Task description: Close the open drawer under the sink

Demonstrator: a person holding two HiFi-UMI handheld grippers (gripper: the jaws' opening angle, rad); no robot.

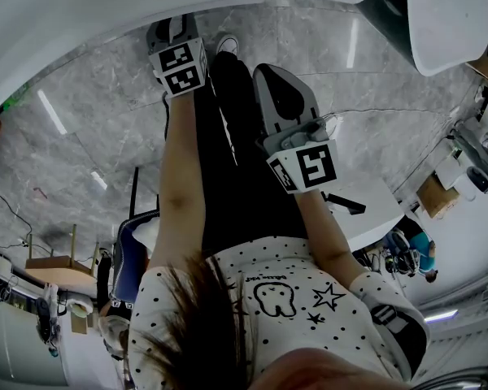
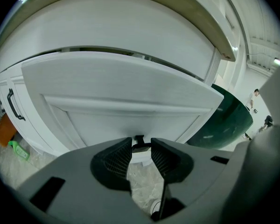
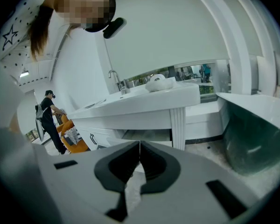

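Observation:
The white drawer front (image 2: 121,92) stands pulled out from under the countertop (image 2: 130,27), with a dark gap along its top edge. Its small black handle (image 2: 140,143) lies right between the ribbed pads (image 2: 120,158) of my left gripper (image 2: 141,147), which is shut on it. In the head view the left gripper (image 1: 177,37) reaches forward under the white counter edge (image 1: 106,6). My right gripper (image 1: 270,75) hangs lower and to the right, away from the drawer. Its jaws (image 3: 139,146) are shut with nothing between them.
A cabinet door with a black handle (image 2: 13,105) is left of the drawer, and a green item (image 2: 18,150) lies on the floor below it. A dark green tub (image 2: 228,120) stands at the right. The right gripper view shows another counter with a faucet (image 3: 115,80) and a distant person (image 3: 50,120).

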